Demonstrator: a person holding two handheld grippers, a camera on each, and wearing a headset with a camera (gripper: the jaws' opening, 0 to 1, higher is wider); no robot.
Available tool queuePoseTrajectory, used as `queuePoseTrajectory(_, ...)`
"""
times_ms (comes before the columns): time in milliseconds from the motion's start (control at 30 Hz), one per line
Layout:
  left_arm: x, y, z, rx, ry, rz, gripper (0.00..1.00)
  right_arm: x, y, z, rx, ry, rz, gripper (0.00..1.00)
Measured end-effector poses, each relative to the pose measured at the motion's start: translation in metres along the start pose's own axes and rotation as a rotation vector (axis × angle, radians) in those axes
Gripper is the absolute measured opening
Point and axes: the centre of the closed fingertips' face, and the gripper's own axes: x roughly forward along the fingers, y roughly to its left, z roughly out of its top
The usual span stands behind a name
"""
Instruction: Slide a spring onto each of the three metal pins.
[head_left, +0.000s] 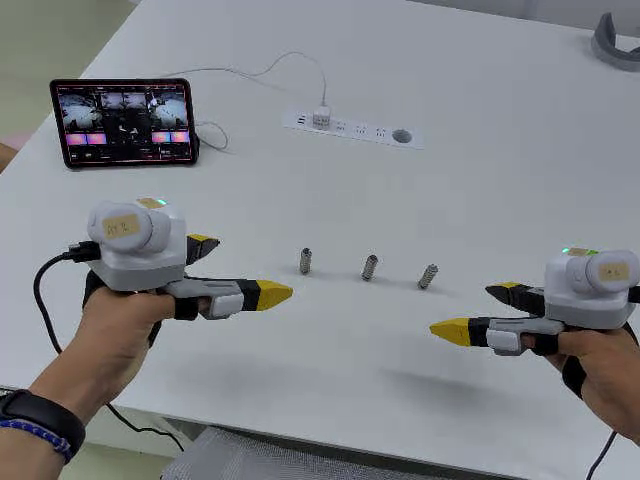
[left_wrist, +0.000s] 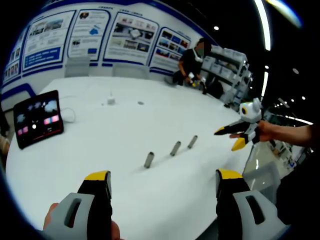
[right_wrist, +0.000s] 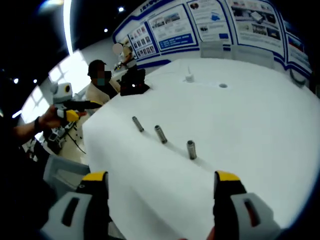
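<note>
Springs (head_left: 369, 267), light, bendy and best pinched gently at the middle, seemed already slipped onto three pins (head_left: 306, 261) on the table (head_left: 450, 100), while the left gripper (head_left: 243, 267) and right gripper (head_left: 472, 310) were held wide open.

Three pins (head_left: 369, 267) stand in a row before the power strip (head_left: 352, 129)

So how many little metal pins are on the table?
3, in a row on the table: left pin, middle pin, right pin. None looks hidden.

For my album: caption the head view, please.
Left gripper and right gripper, both open, flank three pins on a table.
</note>
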Motion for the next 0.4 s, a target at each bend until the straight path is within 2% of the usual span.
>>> queuePoseTrajectory(133,0.0,0.002,0.0,-0.009,-0.001,0.007,0.89,-0.002,0.004,0.003,0.003,-0.026,0.0,0.91)
queuePoseTrajectory(267,0.0,0.001,-0.002,0.016,0.012,0.009,0.9,-0.005,0.009,0.009,-0.003,-0.071,0.002,0.95)
queuePoseTrajectory(400,0.0,0.0,-0.003,0.021,0.018,0.002,0.9,-0.006,0.01,0.011,0.002,-0.091,0.001,0.96)
